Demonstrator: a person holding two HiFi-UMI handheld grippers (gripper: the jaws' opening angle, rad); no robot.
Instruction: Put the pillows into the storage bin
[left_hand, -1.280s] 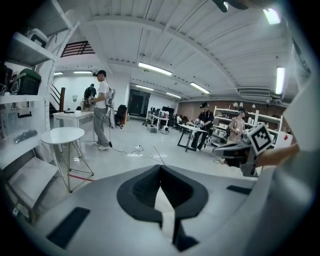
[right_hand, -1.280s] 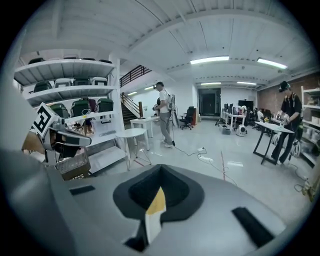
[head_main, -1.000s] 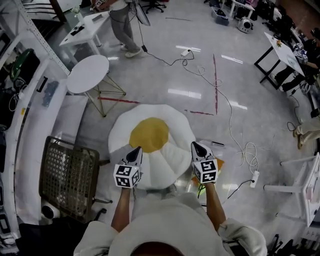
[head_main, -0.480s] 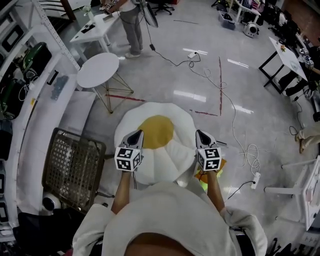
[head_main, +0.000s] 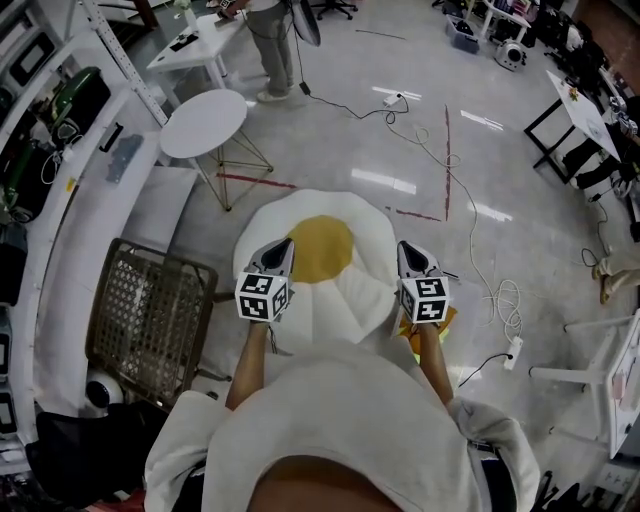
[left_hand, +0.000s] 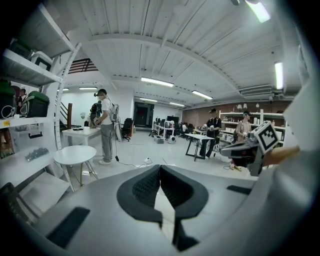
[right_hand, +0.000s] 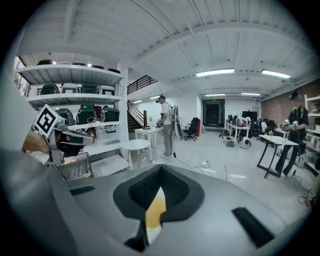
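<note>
Left gripper clamped on white pillow fabric.

I'm looking down on a glossy grey floor crossed by red tape lines and trailing white cables. At upper left a round white table stands beside long white shelving. A black-legged table sits at upper right. Strip lights line the white ceiling.

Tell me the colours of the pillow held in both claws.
The pillow is white with a round yellow centre, best seen in the head view.
</note>
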